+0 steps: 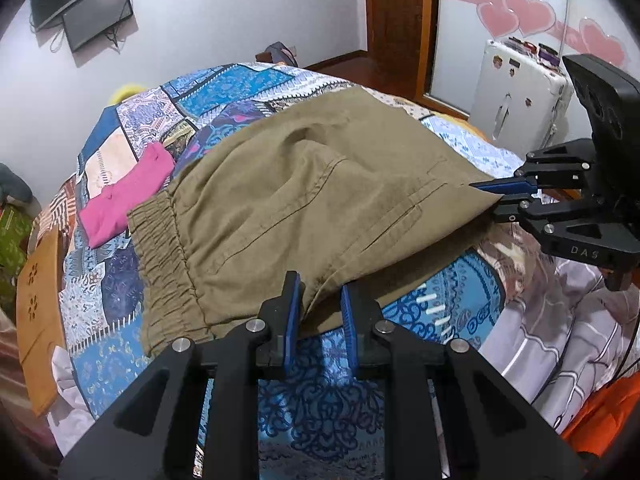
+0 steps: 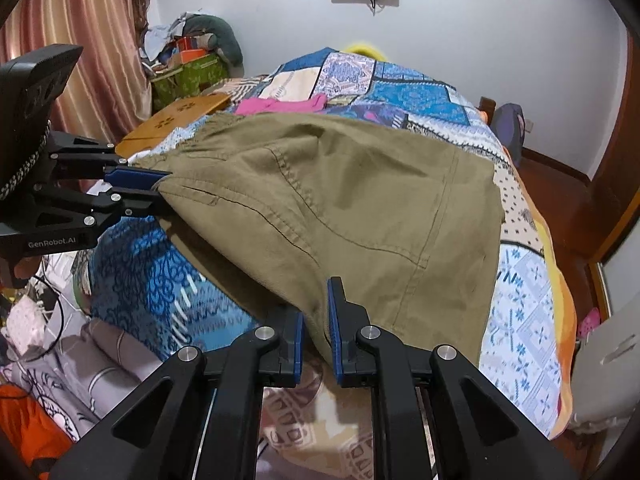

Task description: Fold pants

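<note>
Olive-green pants (image 1: 300, 184) lie across the patchwork bedspread (image 1: 224, 88), with the elastic waistband (image 1: 164, 248) at the left in the left wrist view. My left gripper (image 1: 320, 312) is shut on the near edge of the cloth just right of the waistband. In the right wrist view the left gripper (image 2: 160, 192) pinches the same edge from the side. My right gripper (image 2: 316, 328) is shut on the near edge of the pants (image 2: 340, 200) further along the leg. From the left wrist view the right gripper (image 1: 496, 200) clamps that edge, and the cloth hangs slightly raised between the two grips.
A folded pink garment (image 1: 128, 196) lies on the bed beyond the waistband. A wooden board (image 1: 40, 320) sits at the bed's left edge. A grey quilt (image 1: 560, 320) is bunched at the near right, and a white suitcase (image 1: 516, 96) stands by the wall.
</note>
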`<act>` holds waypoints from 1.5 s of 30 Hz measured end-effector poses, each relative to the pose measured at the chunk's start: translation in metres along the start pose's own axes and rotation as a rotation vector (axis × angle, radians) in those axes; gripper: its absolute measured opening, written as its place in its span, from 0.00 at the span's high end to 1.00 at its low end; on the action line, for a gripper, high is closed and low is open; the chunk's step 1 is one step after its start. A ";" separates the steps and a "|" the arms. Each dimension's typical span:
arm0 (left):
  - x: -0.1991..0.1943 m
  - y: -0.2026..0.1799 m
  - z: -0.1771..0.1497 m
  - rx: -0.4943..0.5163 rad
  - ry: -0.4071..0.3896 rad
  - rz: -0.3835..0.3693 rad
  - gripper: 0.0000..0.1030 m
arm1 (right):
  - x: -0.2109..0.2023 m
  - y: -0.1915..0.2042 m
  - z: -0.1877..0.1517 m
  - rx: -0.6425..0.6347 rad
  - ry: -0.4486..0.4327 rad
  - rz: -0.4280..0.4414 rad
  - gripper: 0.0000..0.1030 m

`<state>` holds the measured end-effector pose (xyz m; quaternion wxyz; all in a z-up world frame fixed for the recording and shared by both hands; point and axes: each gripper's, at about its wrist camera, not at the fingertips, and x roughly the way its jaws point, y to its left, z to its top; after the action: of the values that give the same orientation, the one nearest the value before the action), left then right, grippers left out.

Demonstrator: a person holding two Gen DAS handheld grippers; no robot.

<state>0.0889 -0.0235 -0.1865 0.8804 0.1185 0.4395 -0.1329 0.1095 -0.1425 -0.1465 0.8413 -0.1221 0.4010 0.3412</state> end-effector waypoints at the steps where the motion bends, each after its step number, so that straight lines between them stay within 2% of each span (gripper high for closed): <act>1: 0.001 0.000 -0.002 0.000 0.006 0.000 0.81 | 0.000 0.000 -0.001 0.003 0.000 0.005 0.87; 6: -0.001 0.006 -0.004 -0.048 0.013 -0.015 0.79 | -0.007 -0.005 -0.004 0.032 0.016 0.033 0.79; 11: -0.016 0.013 -0.004 -0.087 0.011 -0.046 0.74 | -0.024 -0.013 -0.003 0.085 0.016 0.070 0.78; 16: -0.051 0.020 0.003 -0.103 -0.070 -0.045 0.56 | -0.044 -0.018 0.008 0.128 -0.023 0.134 0.77; 19: -0.059 0.028 0.015 -0.135 -0.099 -0.063 0.54 | -0.048 -0.016 0.023 0.137 -0.072 0.136 0.73; 21: -0.051 0.032 0.024 -0.158 -0.094 -0.069 0.54 | -0.043 -0.012 0.034 0.132 -0.094 0.135 0.70; 24: -0.030 0.037 0.032 -0.191 -0.058 -0.076 0.54 | -0.027 -0.005 0.045 0.136 -0.094 0.153 0.69; 28: 0.001 0.037 0.031 -0.208 0.008 -0.087 0.54 | 0.011 0.009 0.051 0.142 -0.042 0.178 0.69; 32: 0.019 0.041 0.018 -0.207 0.045 -0.063 0.54 | 0.044 0.016 0.041 0.144 0.047 0.183 0.69; 34: 0.023 0.045 0.010 -0.205 0.050 -0.061 0.55 | 0.049 0.013 0.031 0.145 0.053 0.184 0.69; 36: 0.021 0.046 0.003 -0.195 0.043 -0.052 0.54 | 0.044 0.007 0.023 0.157 0.034 0.178 0.70; 39: 0.014 0.047 -0.003 -0.174 0.033 0.000 0.54 | 0.034 -0.004 0.015 0.172 0.040 0.145 0.70; 44: 0.005 0.057 -0.011 -0.201 0.020 -0.028 0.55 | 0.021 -0.029 -0.005 0.225 0.059 0.096 0.69; 45: 0.003 0.058 -0.013 -0.204 0.018 -0.027 0.55 | 0.018 -0.037 -0.011 0.246 0.064 0.083 0.66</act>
<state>0.1009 0.0348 -0.1914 0.8820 0.0237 0.4603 -0.0983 0.1360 -0.1662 -0.1695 0.8219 -0.0121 0.4713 0.3197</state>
